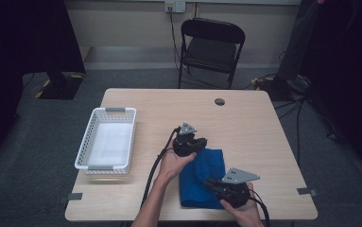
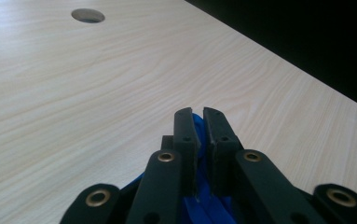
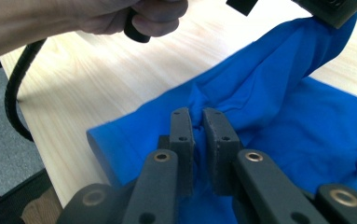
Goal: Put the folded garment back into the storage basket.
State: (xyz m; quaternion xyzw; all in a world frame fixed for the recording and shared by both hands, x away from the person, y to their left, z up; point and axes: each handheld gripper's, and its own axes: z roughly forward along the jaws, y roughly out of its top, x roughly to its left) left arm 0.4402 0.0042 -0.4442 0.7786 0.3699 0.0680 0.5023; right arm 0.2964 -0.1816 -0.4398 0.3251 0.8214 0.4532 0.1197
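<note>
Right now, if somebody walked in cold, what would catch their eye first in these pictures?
The bright blue cloth near the front edge of the pale wooden table stands out at once. Both tongs are clamped on it: the left tongs pinch its far end and the right tongs pinch a fold nearer the person. A white perforated basket sits at the table's left.
</note>
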